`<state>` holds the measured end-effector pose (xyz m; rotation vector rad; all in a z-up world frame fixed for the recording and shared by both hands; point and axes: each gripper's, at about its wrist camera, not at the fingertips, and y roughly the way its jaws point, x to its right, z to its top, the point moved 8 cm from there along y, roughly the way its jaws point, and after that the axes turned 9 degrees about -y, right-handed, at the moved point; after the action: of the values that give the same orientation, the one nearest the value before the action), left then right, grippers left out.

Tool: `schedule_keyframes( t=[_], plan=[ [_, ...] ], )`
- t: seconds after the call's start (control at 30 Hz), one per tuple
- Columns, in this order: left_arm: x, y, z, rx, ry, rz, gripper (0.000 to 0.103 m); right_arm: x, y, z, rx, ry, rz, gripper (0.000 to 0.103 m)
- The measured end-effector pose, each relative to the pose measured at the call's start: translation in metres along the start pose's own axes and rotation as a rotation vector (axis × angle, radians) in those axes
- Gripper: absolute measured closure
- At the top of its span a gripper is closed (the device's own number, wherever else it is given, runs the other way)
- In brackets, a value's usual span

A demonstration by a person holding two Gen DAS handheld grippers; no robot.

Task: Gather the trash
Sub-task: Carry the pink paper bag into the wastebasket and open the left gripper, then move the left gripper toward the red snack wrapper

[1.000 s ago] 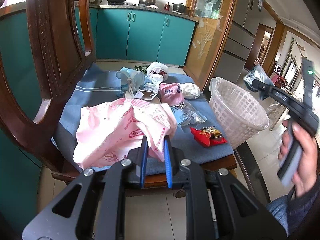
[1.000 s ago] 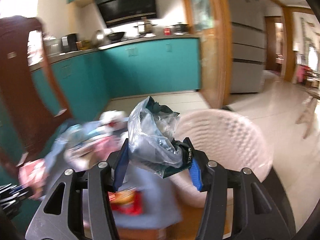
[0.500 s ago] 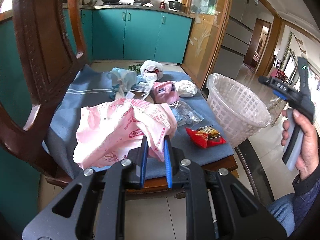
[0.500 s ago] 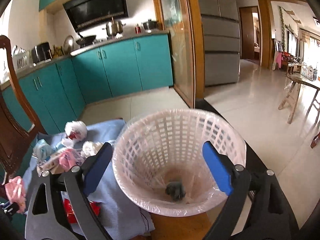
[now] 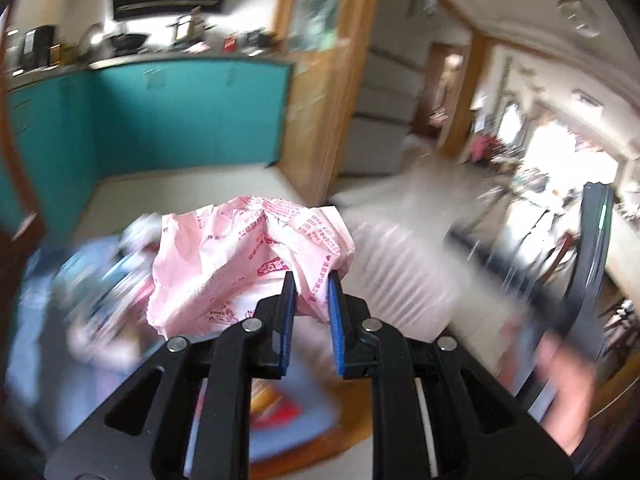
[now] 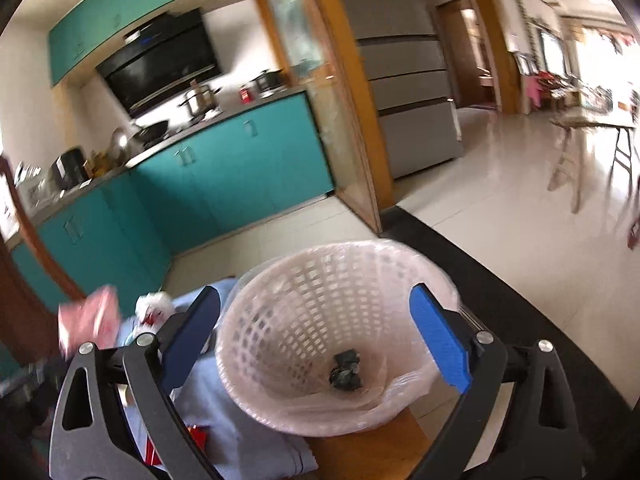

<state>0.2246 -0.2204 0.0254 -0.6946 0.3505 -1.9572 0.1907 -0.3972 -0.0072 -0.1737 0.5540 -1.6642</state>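
Observation:
My left gripper is shut on a crumpled pink plastic bag with red print, held up off the blue cloth; this view is blurred by motion. The white lattice basket is a smear just right of the bag. In the right wrist view my right gripper hangs over the basket with its jaws opening wide and nothing between them. A dark crumpled bag lies at the basket's bottom. The pink bag shows at the left edge.
The basket, lined with clear plastic, stands on a wooden seat edge beside the blue cloth. A white wad and a red wrapper lie on the cloth. A hand holds the right gripper at the right. Teal cabinets stand behind.
The right gripper opened and dropped its clear-and-dark bag into the basket. The left gripper lifted the pink bag off the cloth and swung it right, toward the basket.

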Motion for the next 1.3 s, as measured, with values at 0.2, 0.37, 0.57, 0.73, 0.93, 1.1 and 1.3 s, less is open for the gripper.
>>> schedule_keyframes(
  t=[0.2, 0.37, 0.57, 0.73, 0.93, 1.1, 1.3],
  plan=[
    [0.047, 0.057, 0.04, 0.02, -0.04, -0.141, 0.018, 0.031, -0.006, 0.005, 0.03, 0.092, -0.043, 0.009],
    [0.007, 0.052, 0.021, -0.005, -0.111, -0.05, 0.013, 0.025, -0.006, 0.003, 0.021, 0.074, -0.028, 0.009],
    [-0.071, -0.028, -0.012, 0.034, -0.091, 0.162, 0.007, -0.006, -0.004, -0.001, 0.001, 0.015, 0.015, 0.01],
    [-0.144, -0.102, -0.05, 0.054, -0.155, 0.326, 0.004, -0.063, -0.009, -0.019, -0.037, -0.098, 0.106, 0.01],
    [-0.198, -0.136, -0.099, 0.038, -0.247, 0.409, 0.004, -0.136, -0.034, -0.058, -0.096, -0.237, 0.225, 0.01],
    [-0.201, -0.137, -0.105, 0.006, -0.22, 0.396, 0.004, -0.175, -0.055, -0.099, -0.141, -0.332, 0.291, 0.01],
    [-0.197, -0.139, -0.104, 0.021, -0.199, 0.395, 0.004, -0.193, -0.059, -0.12, -0.166, -0.368, 0.296, 0.01]
  ],
)
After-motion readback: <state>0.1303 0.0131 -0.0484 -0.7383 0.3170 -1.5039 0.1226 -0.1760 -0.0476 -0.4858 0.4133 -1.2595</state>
